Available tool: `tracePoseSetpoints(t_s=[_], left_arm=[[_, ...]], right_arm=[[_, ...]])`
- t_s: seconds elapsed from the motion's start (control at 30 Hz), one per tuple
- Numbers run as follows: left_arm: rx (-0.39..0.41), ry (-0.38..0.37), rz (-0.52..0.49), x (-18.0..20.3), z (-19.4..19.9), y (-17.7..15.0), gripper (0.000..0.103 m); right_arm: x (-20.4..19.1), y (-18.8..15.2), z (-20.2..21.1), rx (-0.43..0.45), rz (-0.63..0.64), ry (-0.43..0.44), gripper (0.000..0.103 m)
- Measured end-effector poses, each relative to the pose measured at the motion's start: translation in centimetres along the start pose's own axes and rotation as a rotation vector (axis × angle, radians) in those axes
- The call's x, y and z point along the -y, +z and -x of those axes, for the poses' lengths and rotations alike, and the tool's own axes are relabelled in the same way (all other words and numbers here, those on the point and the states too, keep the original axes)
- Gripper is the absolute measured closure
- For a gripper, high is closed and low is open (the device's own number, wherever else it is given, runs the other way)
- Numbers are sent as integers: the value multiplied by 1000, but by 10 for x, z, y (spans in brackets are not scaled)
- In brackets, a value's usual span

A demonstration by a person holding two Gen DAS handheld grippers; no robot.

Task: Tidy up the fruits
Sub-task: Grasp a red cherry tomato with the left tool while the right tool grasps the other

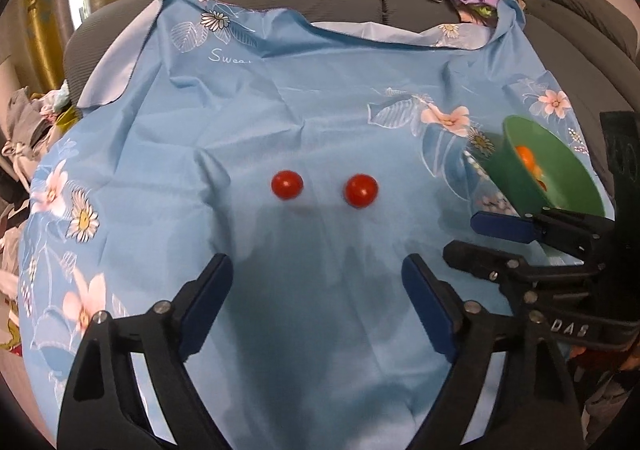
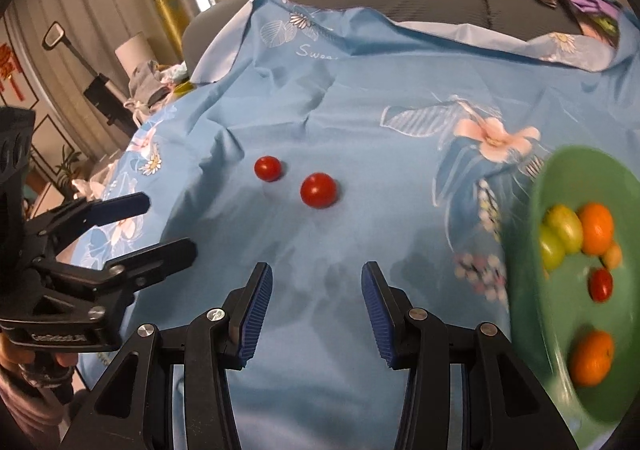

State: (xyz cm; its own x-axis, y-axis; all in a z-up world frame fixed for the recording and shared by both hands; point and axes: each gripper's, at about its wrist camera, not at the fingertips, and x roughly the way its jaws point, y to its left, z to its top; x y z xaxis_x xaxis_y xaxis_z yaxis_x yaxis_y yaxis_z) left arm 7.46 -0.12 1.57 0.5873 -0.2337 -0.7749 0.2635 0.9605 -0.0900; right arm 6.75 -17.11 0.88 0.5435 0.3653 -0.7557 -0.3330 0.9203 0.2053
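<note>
Two red tomatoes, left [image 1: 287,184] and right [image 1: 361,190], lie side by side mid cloth [image 1: 304,105]; green bowl [image 2: 580,290] with fruit sits far right. Left gripper [image 1: 318,302] fingers wide apart, empty; right gripper [image 2: 316,310] fingers partly apart, empty. Risk: round tomatoes roll on the soft wrinkled cloth if nudged; grippers close together could collide.

The green bowl [image 2: 536,290] is blurred and cut off by the right edge; the fruit inside it can perhaps be read as oranges.
</note>
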Motion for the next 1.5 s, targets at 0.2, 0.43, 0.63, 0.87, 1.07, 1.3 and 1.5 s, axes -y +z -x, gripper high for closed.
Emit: tracePoseSetpoints(t_s=[0.2, 0.43, 0.63, 0.87, 1.07, 1.3, 1.5], left_arm=[[-38, 10, 30, -15, -33, 24, 26], [-96, -5, 42, -28, -74, 41, 37], [-116, -16, 50, -29, -92, 48, 42], [-132, 0, 49, -24, -107, 50, 66], [-127, 3, 49, -25, -106, 50, 74], [-98, 6, 41, -23, -85, 46, 74], [-77, -9, 27, -11, -54, 36, 74]], right_arm=[[-2, 26, -40, -43, 25, -11, 56], [-4, 41, -72, -89, 72, -41, 56], [-9, 48, -90, -122, 105, -27, 56], [-6, 53, -94, -150, 104, -7, 63], [-5, 56, -96, -152, 115, -15, 70], [-7, 54, -87, -128, 116, -14, 70], [-2, 45, -67, -99, 76, 18, 70]])
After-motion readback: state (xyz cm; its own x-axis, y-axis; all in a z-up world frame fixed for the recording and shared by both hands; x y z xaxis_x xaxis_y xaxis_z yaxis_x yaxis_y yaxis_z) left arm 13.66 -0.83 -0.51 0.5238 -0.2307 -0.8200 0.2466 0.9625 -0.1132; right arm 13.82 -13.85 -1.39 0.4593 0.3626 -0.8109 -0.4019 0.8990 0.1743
